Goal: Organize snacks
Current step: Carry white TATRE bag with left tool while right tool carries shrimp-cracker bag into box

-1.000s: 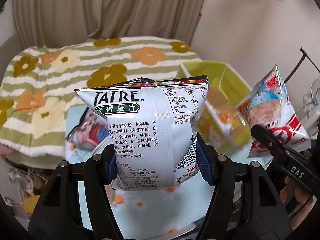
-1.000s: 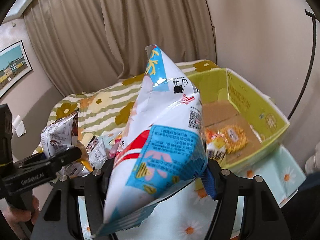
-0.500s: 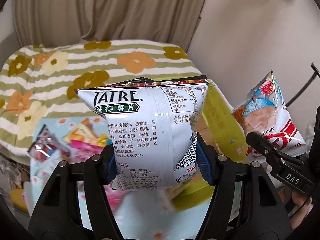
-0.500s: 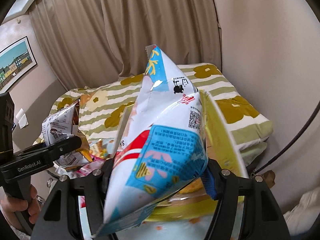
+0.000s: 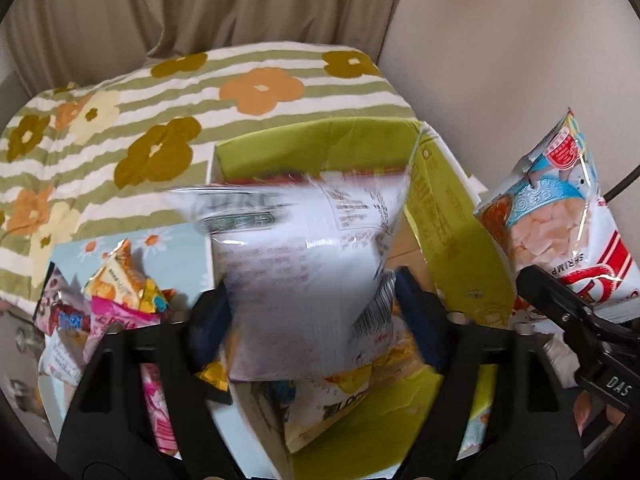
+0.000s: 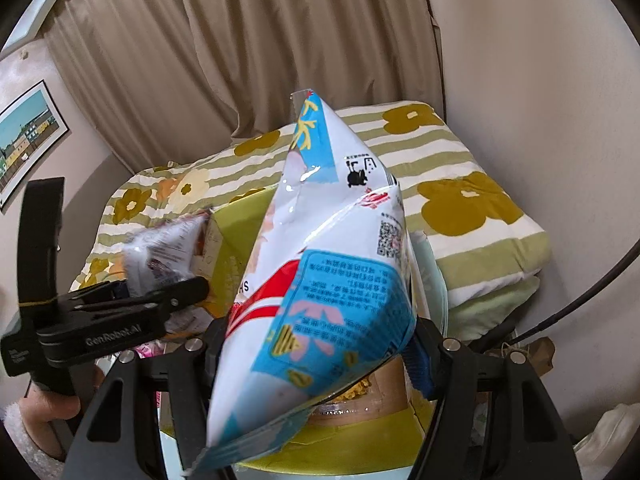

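The left hand-held gripper (image 5: 316, 312) has just been opening its jaws; the white potato-chip bag (image 5: 304, 272), its print blurred, sits loose between the spread blue pads above the yellow-green cardboard box (image 5: 452, 240). The right hand-held gripper (image 6: 316, 364) clamps a white, blue and red shrimp-cracker bag (image 6: 332, 280), part-closed on it over the same box; "SHRIMP" reads on its front in the left wrist view, a QR code on its back. The left tool reads "GenRobot.AI", the right "DAS". Other snack packets (image 5: 120, 304) lie on the daisy-print surface (image 5: 180, 248) beside the box.
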Tool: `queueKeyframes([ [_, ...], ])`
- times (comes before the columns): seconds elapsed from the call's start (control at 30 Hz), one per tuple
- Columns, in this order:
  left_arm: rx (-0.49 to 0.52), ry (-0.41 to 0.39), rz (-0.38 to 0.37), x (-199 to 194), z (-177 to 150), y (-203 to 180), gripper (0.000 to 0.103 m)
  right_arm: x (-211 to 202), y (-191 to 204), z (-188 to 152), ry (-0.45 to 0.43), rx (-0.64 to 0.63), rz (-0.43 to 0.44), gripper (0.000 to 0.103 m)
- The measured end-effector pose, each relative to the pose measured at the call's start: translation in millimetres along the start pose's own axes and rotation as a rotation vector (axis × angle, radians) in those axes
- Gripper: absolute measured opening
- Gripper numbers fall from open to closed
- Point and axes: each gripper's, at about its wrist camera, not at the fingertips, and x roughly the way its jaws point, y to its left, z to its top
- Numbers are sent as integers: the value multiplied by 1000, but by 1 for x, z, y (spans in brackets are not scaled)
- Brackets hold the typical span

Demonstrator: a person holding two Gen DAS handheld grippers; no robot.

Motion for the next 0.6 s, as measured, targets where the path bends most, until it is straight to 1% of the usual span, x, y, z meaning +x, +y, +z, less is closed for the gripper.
queueKeyframes([
  [0.03,7,-5,13,1,1,-2,103,0,3,-1,3,0,-2,63],
  [0.1,17,-29,25,0,1,-4,103,2,3,1,6,0,-7,63],
  [0.2,21,-16,36,0,1,0,103,4,1,2,7,10,-10,63],
  [0.33,21,-9,42,-6,-8,6,103,8,2,-1,24,6,-20,63],
  [0.43,37,-5,68,-10,-15,9,103,13,1,-3,39,3,-26,63],
  [0.6,43,1,61,-16,-23,13,103,25,5,3,68,6,-30,63],
])
